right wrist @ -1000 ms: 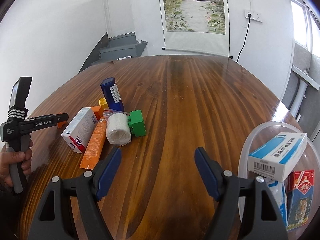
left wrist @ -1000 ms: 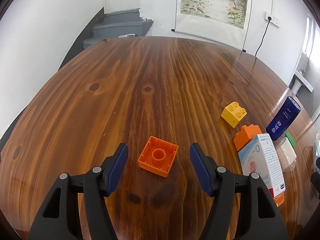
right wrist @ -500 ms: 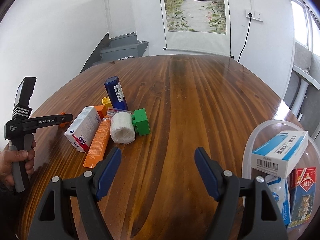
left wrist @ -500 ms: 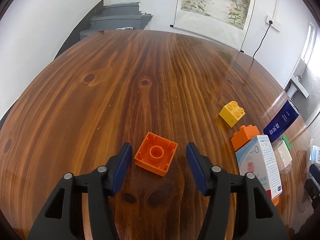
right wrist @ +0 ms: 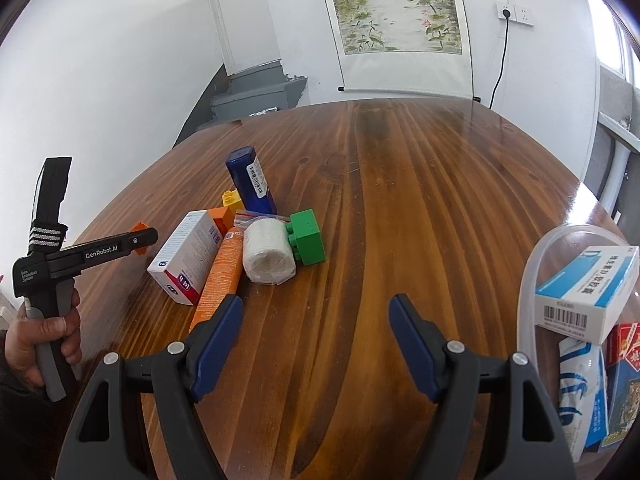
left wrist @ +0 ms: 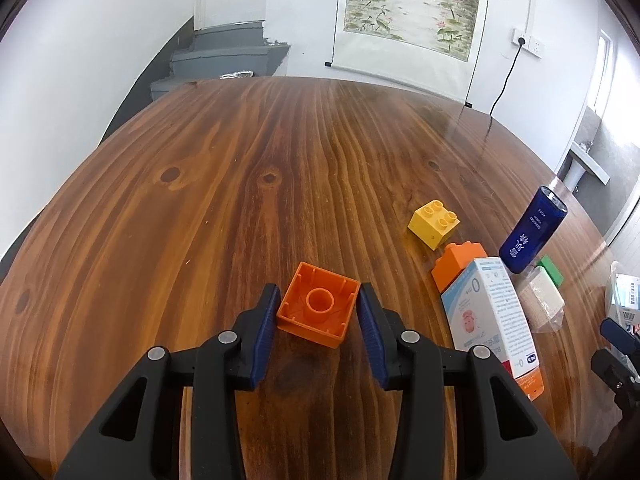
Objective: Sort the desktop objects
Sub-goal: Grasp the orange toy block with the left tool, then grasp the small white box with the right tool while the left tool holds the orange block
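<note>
Holding boxed medicines, clear bin (right wrist: 524, 280) sits at table's (left wrist: 280, 160) right edge. Left gripper (left wrist: 318, 312), jaws closing, brackets upturned orange brick (left wrist: 318, 310), pads just beside it; right gripper (right wrist: 316, 340) gapes empty.

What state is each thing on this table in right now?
Left gripper: jaws closing around the brick.
Upside-down orange brick: hollow side up, between the pads.
Right gripper: open, empty.
Yellow brick: studs up.
Blue bottle: lying down.
Clear tub: holds boxes.
</note>
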Demonstrator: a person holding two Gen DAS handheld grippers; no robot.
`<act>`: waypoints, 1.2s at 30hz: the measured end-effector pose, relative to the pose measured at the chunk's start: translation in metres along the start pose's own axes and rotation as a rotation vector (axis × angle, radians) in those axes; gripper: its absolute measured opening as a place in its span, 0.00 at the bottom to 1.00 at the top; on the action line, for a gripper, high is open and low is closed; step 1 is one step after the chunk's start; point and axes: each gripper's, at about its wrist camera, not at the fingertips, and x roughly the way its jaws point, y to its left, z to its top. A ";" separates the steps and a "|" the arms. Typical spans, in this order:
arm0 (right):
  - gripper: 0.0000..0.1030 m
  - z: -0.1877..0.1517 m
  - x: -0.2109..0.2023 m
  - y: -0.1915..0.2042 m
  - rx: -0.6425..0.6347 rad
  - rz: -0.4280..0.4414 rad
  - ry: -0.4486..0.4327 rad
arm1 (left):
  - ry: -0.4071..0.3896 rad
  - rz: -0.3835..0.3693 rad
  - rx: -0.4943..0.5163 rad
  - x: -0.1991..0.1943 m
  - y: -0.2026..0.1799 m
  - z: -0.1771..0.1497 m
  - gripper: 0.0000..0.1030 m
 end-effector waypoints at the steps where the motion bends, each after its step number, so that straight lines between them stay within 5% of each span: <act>1: 0.77 0.000 0.002 0.004 -0.006 0.007 0.006 | -0.007 -0.002 0.003 -0.003 -0.001 0.000 0.42; 22: 0.71 0.022 0.047 0.097 -0.190 0.145 0.056 | -0.106 0.085 0.042 -0.033 -0.004 -0.002 0.42; 36: 0.53 0.029 0.089 0.116 -0.234 0.064 0.114 | -0.122 0.093 0.033 -0.040 -0.005 -0.004 0.42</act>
